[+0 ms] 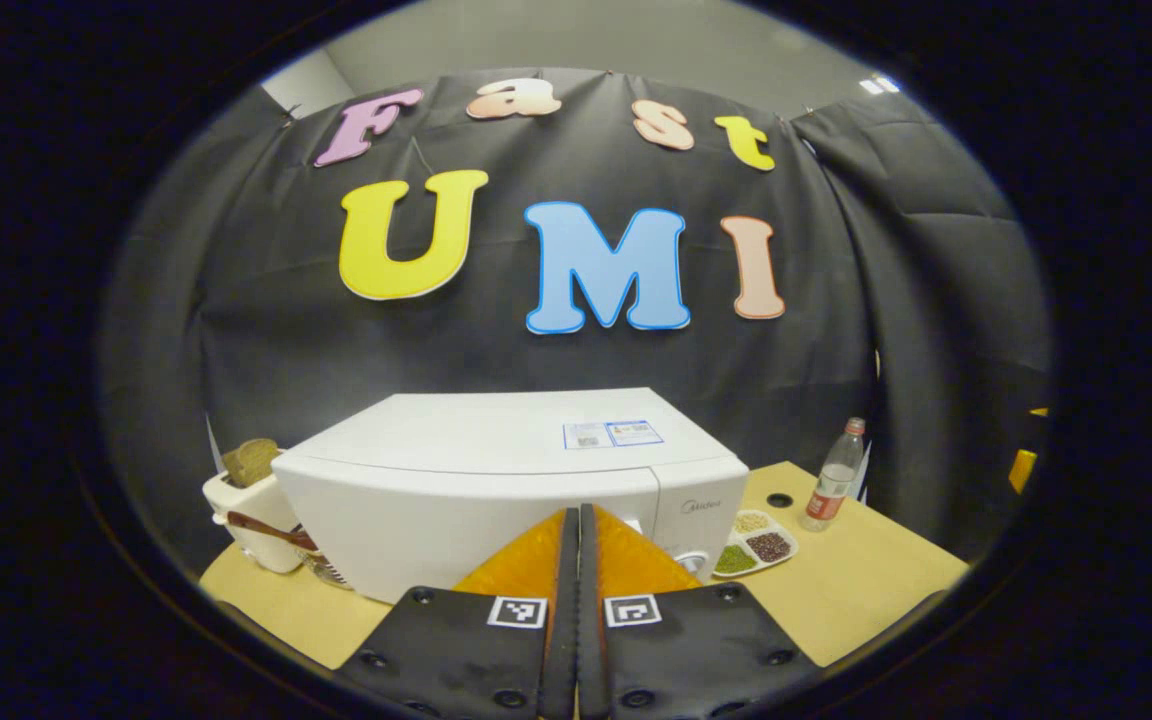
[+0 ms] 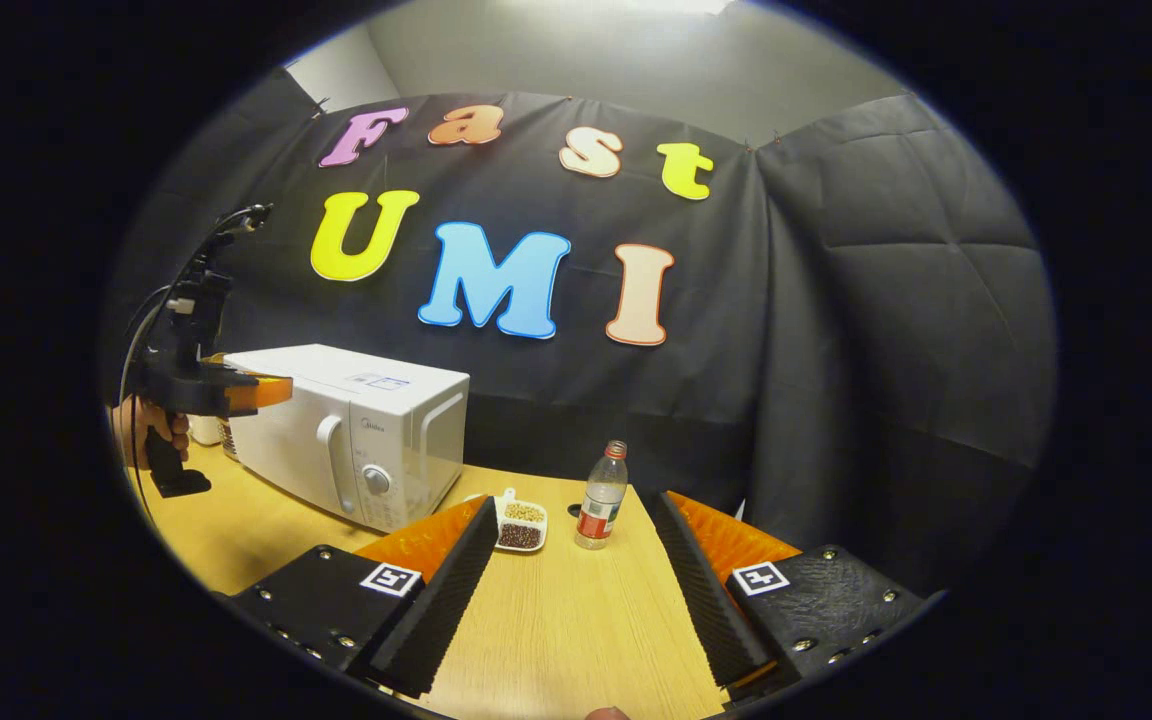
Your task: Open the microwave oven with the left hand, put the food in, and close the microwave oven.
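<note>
In the left gripper view, a toaster [image 1: 254, 510] with a slice of bread [image 1: 251, 460] standing in its slot sits at the far left of the table [image 1: 856, 590], touching or just beside the microwave [image 1: 496, 480]. The microwave's door is closed, and its top carries a small label [image 1: 612, 434]. The left gripper [image 1: 579, 520] points at the lower front of the microwave, its two fingers pressed flat together with nothing between them; whether the tips touch the door I cannot tell. Right of the microwave, just beside its control panel, lies the food tray [image 1: 756, 545], a white dish with compartments of green, pale and dark grains. Farther right stands an upright bottle [image 1: 834, 477] with a red label, near the table's back edge. In the right gripper view, a hand [image 2: 141, 430] at the far left holds the left gripper [image 2: 271, 388] level in front of the microwave [image 2: 356, 430], whose handle [image 2: 331, 455] and knob [image 2: 374, 480] face the table [image 2: 556, 620]. The tray [image 2: 519, 522] rests on the table right of the microwave, and the bottle [image 2: 601, 497] stands just beside it. The right gripper [image 2: 576, 560] hovers above the table with its fingers spread wide apart, gripping nothing; tray and bottle appear between them, farther off.
</note>
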